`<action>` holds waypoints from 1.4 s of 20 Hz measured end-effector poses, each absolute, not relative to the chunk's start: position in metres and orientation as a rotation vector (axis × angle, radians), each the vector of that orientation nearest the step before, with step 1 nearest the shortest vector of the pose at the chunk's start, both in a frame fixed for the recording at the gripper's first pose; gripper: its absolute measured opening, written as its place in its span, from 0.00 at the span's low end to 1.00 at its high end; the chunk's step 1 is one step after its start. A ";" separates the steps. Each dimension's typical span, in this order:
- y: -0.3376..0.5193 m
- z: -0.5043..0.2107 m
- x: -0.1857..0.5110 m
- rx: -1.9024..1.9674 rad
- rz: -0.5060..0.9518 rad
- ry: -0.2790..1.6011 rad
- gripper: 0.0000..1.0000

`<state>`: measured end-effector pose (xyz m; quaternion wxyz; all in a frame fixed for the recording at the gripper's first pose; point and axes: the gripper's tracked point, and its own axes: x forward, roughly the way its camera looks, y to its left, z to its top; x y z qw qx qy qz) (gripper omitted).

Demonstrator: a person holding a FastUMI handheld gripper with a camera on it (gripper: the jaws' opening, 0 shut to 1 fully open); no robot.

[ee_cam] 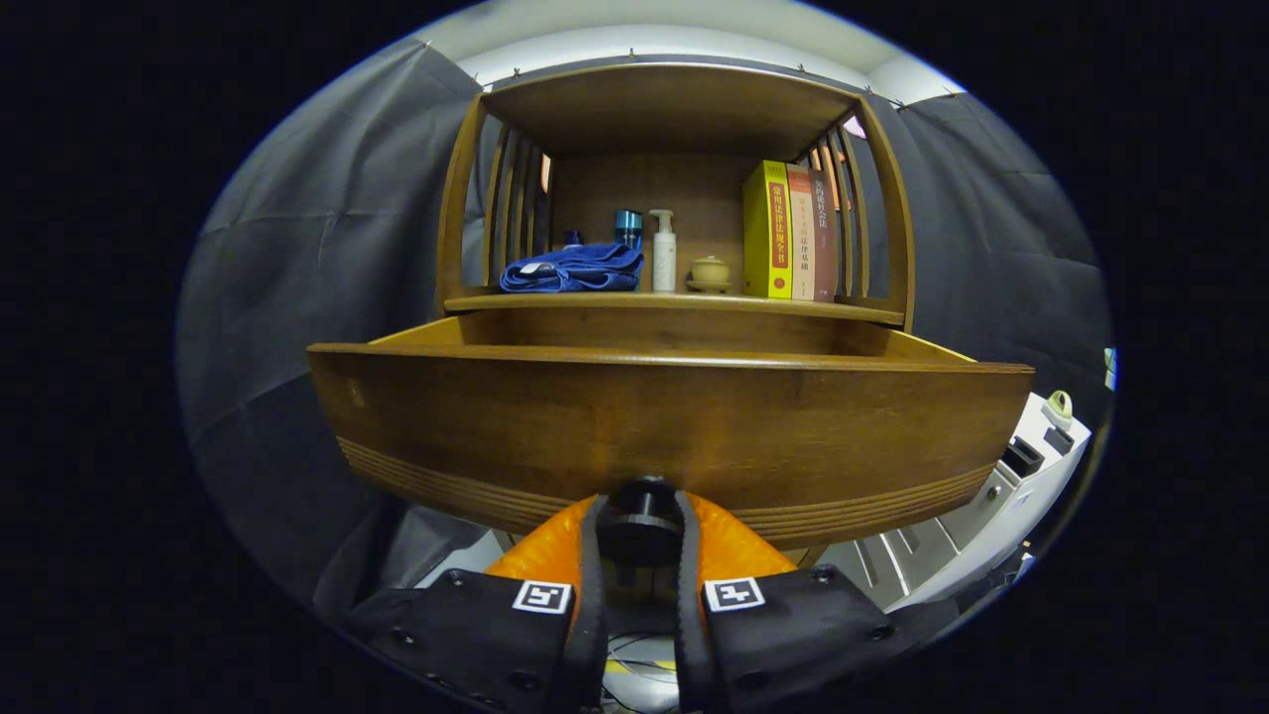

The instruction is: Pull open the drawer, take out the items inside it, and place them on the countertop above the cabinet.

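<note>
Gripper (639, 540) level, both fingers clamped on black knob (642, 511) at bottom middle of drawer (664, 426) front, drawer pulled out below countertop (674, 302).

Knob (642, 516) between fingers (587, 555), below drawer (670, 426)

The gripper view rides on the gripper (639, 540) and faces straight ahead along its two fingers, from low and very close to the drawer front (664, 426). It looks slightly upward past the drawer to the countertop shelf (674, 300) and the cabinet's back panel beyond.
</note>
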<state>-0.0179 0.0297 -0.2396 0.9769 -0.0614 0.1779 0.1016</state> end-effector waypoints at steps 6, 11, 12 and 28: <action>0.031 -0.237 -0.022 -0.117 0.212 0.358 0.73; 0.027 -0.187 -0.045 -0.091 0.270 0.258 0.98; 0.025 -0.165 -0.043 -0.071 0.272 0.225 0.98; 0.054 -0.085 0.145 -0.324 0.199 0.547 0.98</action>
